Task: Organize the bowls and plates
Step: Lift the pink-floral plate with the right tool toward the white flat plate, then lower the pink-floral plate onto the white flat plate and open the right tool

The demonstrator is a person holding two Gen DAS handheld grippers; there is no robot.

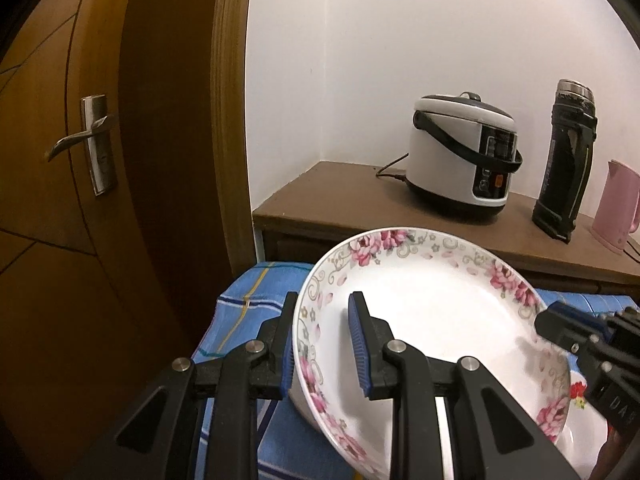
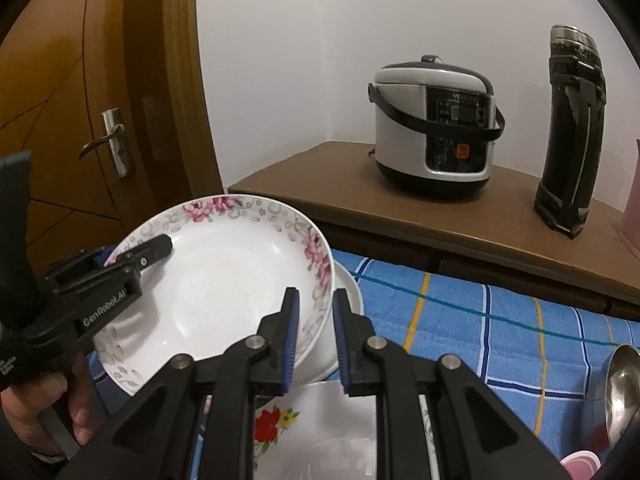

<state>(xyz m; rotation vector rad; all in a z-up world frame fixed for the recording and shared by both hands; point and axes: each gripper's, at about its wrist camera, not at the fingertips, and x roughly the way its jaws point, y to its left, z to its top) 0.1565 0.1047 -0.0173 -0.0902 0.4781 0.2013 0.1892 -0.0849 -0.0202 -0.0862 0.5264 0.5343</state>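
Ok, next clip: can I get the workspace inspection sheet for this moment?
Surface: blue checked cloth covering the work area.
Job's things: pink-floral plate, tilted and lifted, gripped at opposite rims; beneath it a white bowl and a red-flower plate.
Clutter: steel ladle at the right edge.
Grippers: left hand-held gripper shut on the plate's left rim; right hand-held gripper shut on its right rim.
Cables: rice cooker's cord trailing on the brown cabinet.
Surroundings: rice cooker, black thermos, pink kettle, wooden door, white wall.
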